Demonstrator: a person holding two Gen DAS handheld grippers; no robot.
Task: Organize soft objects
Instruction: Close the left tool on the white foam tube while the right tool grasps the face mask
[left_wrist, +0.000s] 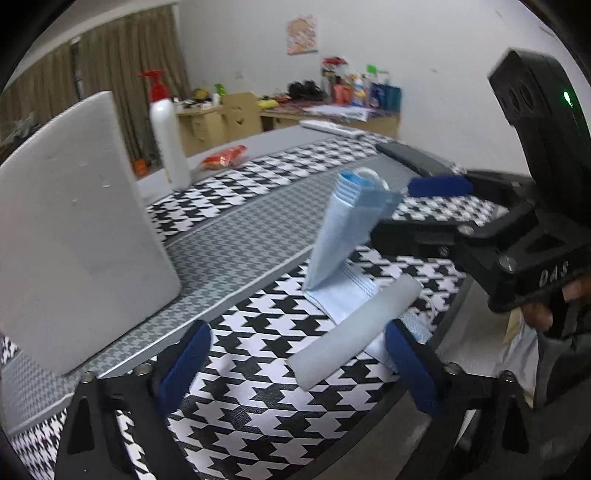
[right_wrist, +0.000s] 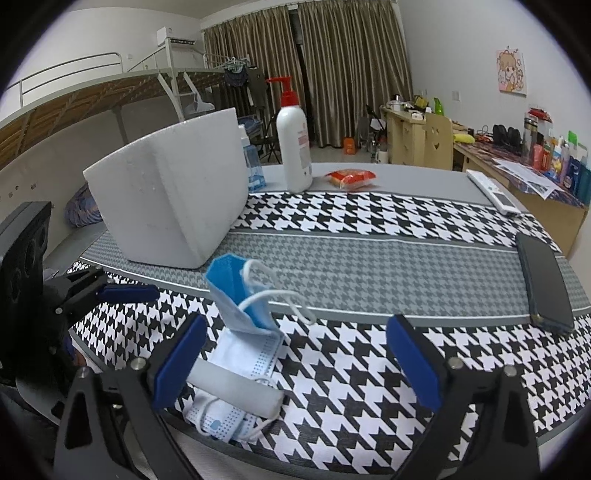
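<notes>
A stack of light blue face masks lies on the houndstooth cloth near the front edge. One mask is folded up and stands upright on the stack. A grey foam roll rests across the flat masks. My left gripper is open, with the end of the roll between its blue pads and untouched. My right gripper is open too. The upright mask stands just ahead of its left finger, and neither pad presses on it.
A white foam box stands on the grey strip to the left. Behind it are a pump bottle and a red snack packet. A phone and a remote lie at the right.
</notes>
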